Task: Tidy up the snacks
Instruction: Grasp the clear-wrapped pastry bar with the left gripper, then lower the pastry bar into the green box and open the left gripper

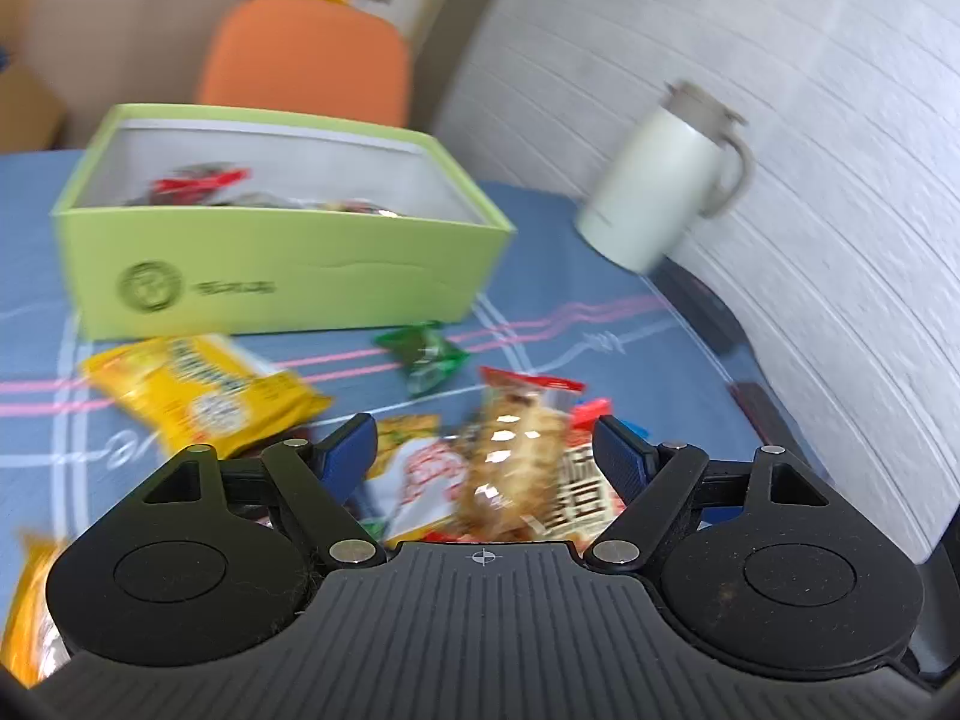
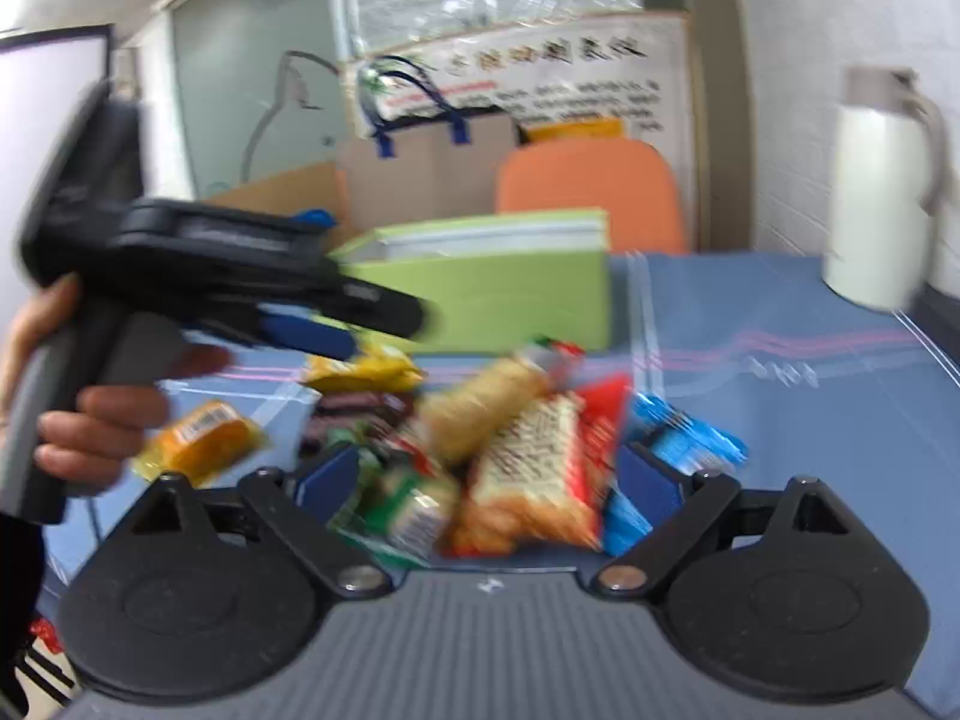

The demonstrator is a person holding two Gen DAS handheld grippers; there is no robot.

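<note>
A light green open box (image 1: 282, 276) stands on the blue tablecloth and holds a few snack packets. It also shows in the right wrist view (image 2: 510, 294). Loose snacks lie in front of it: a yellow packet (image 1: 204, 396), a green candy (image 1: 423, 354), and a clear packet of brown snack (image 1: 516, 456). My left gripper (image 1: 486, 450) is open, above the snack pile, with the brown packet between its fingers, not clamped. My right gripper (image 2: 489, 480) is open over a pile with an orange-red packet (image 2: 534, 474) and a blue packet (image 2: 690, 438). The left gripper's fingers (image 2: 312, 333) show at left.
A white thermos (image 1: 666, 180) with a handle stands at the table's far right by the white wall; it also shows in the right wrist view (image 2: 879, 192). An orange chair (image 1: 306, 66) stands behind the box. A small orange packet (image 2: 201, 438) lies at left.
</note>
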